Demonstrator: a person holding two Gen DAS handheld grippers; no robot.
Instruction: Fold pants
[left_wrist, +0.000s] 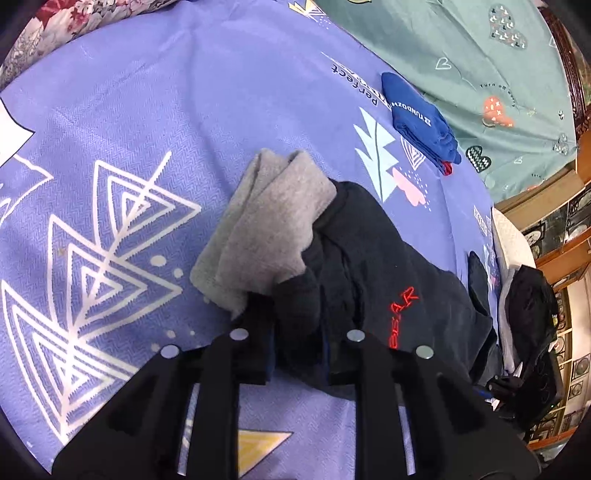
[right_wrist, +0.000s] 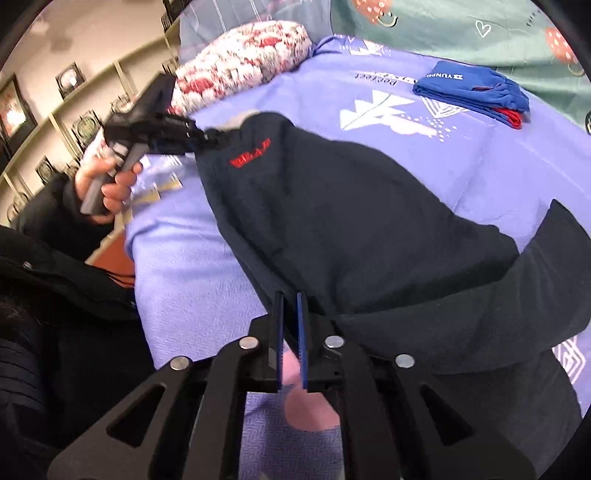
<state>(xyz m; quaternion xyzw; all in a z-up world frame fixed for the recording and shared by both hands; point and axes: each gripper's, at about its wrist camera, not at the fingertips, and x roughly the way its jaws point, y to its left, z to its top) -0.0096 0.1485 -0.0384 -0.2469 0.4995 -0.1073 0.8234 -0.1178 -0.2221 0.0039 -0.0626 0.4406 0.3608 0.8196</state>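
Note:
Black pants with red lettering and a grey fleece lining lie across the purple bedsheet. My left gripper is shut on the bunched waistband end of the pants, where the lining is turned out. It also shows in the right wrist view, held by a hand. My right gripper is shut on the near edge of the pants, its jaws almost together with dark cloth between them.
Folded blue shorts lie further back on the sheet. A green sheet with hearts covers the far side. A floral quilt is bunched at the bed's end. Shelves stand beyond the bed's edge.

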